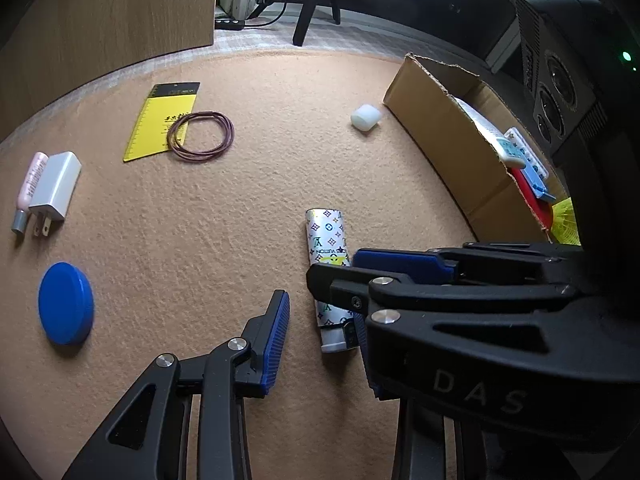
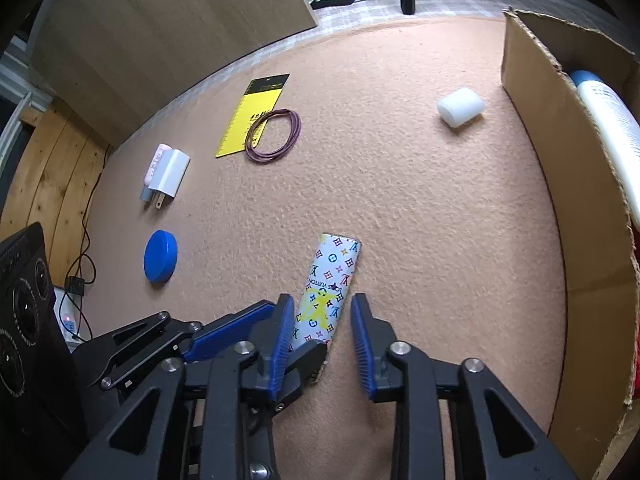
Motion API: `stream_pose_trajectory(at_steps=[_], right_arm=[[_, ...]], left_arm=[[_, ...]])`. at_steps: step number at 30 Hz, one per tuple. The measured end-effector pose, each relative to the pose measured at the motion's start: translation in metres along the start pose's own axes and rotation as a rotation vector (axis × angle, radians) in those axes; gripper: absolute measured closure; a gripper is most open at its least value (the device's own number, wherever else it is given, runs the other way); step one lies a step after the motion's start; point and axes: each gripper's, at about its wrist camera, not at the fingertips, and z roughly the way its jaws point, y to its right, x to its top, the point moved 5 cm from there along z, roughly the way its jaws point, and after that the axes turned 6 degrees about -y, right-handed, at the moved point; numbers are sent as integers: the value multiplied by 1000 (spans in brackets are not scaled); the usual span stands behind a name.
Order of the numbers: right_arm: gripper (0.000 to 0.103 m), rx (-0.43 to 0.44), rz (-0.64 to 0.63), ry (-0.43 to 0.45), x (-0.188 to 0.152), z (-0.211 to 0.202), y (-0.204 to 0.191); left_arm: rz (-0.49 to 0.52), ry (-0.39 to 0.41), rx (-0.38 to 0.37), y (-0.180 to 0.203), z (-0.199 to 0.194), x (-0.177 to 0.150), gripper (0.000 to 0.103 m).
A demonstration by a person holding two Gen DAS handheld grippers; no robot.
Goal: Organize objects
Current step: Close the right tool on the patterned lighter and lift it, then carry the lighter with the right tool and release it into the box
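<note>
right claw (image 2: 318,320) straddled the lighter (image 2: 328,292)

long axis ran straight ahead between its unclenched pads; left claw (image 1: 320,316) gaped empty beside it.

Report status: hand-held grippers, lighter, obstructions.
Right hand-held gripper straddling patterned lighter, left pad touching, right pad clear. Left hand-held gripper open beside it. Lighter flat on mat. Nothing in the way.

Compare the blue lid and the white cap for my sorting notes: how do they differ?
The blue lid is a wide, flat disc; the white cap is smaller and stubby, lying on its side. The cap lies near the cardboard box, the lid far from it. Both rest on the tan felt.
</note>
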Motion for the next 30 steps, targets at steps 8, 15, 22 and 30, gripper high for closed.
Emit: stream_pose_trajectory(at_steps=[8,15,22,30], right_arm=[[84,15,-17,2,-2,1,-5],[85,31,-5,10,-6,-6,-1],[85,48,13,62,-7,-39,10],[85,36,34,144,-5,-93,40]], left_arm=[[21,1,-11,3,3,2,73],[29,-8,-20,11,-1,1,74],[70,21,-24,40,-18,12,74],[154,62,-47,96,-40,38,74]])
